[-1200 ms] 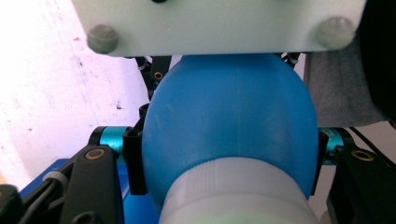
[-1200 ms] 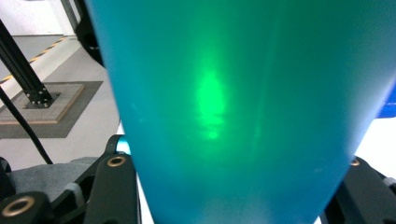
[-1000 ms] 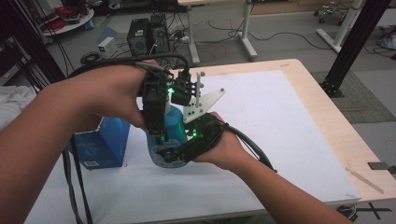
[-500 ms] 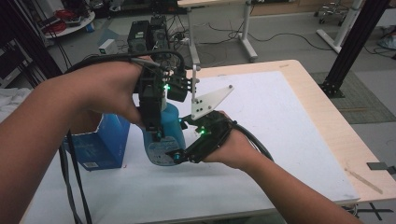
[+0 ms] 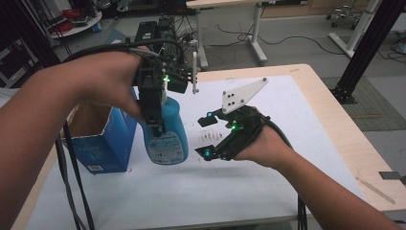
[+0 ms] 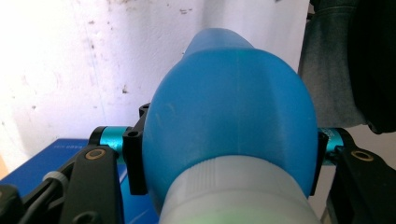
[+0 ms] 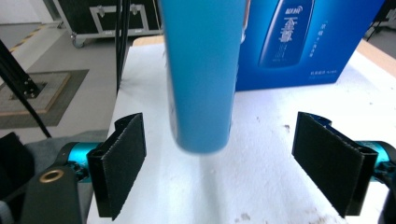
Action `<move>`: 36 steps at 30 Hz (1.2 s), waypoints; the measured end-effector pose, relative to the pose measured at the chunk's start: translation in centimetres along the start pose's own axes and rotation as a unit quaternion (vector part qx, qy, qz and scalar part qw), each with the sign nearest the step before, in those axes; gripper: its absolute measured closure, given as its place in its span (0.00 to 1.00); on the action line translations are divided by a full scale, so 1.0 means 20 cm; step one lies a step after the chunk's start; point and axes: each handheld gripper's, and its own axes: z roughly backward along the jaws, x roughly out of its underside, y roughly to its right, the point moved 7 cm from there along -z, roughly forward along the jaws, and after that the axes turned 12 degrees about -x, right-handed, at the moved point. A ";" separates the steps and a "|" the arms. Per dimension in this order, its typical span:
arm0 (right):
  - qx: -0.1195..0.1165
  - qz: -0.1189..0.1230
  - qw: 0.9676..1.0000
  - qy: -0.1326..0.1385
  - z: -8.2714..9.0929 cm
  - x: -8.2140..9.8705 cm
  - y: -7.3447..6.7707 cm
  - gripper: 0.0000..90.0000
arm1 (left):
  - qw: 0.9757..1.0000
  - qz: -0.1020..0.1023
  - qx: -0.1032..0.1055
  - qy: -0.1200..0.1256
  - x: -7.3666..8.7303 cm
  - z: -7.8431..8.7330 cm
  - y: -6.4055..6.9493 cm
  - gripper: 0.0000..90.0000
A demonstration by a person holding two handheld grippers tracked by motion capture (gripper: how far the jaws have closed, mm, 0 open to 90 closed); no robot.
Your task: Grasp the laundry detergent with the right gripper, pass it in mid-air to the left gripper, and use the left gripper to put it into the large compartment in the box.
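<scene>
Both grippers sit over my table's left half: left gripper (image 5: 154, 125) pinches the blue bottle (image 5: 166, 134), seemingly lifted; right gripper (image 5: 207, 136) spread wide.

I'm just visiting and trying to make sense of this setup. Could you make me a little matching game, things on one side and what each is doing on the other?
Things:
1. left gripper
2. right gripper
3. blue bottle
4. blue carton

States:
A. standing on the white table cover, top open
B. jaws wide apart, gripping nothing
C. held up off the table, hanging down
D. jaws shut on the bottle near its cap

Pairs: 1-D, 2-B, 3-C, 4-A
</scene>
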 end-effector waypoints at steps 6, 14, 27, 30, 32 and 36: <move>0.002 -0.003 0.999 -0.036 0.10 0.00 0.00 0.14 | 1.000 0.030 0.003 -0.004 0.07 0.10 -0.06 0.43; 0.021 -0.009 0.995 -0.098 0.27 -0.03 0.02 0.02 | 0.996 0.088 0.007 -0.011 0.17 0.25 -0.14 0.43; 0.044 -0.006 0.990 -0.133 0.45 -0.08 0.04 0.01 | 0.967 0.253 0.017 -0.014 0.42 0.40 -0.29 0.43; 0.050 -0.007 0.989 -0.139 0.47 -0.08 0.04 0.01 | 0.956 0.292 0.016 -0.029 0.50 0.41 -0.32 0.43; 0.052 -0.006 0.988 -0.142 0.48 -0.08 0.05 0.01 | 0.943 0.331 0.019 -0.040 0.54 0.42 -0.34 0.43; 0.055 -0.007 0.988 -0.147 0.49 -0.08 0.06 0.01 | 0.916 0.394 0.025 -0.066 0.63 0.42 -0.36 0.43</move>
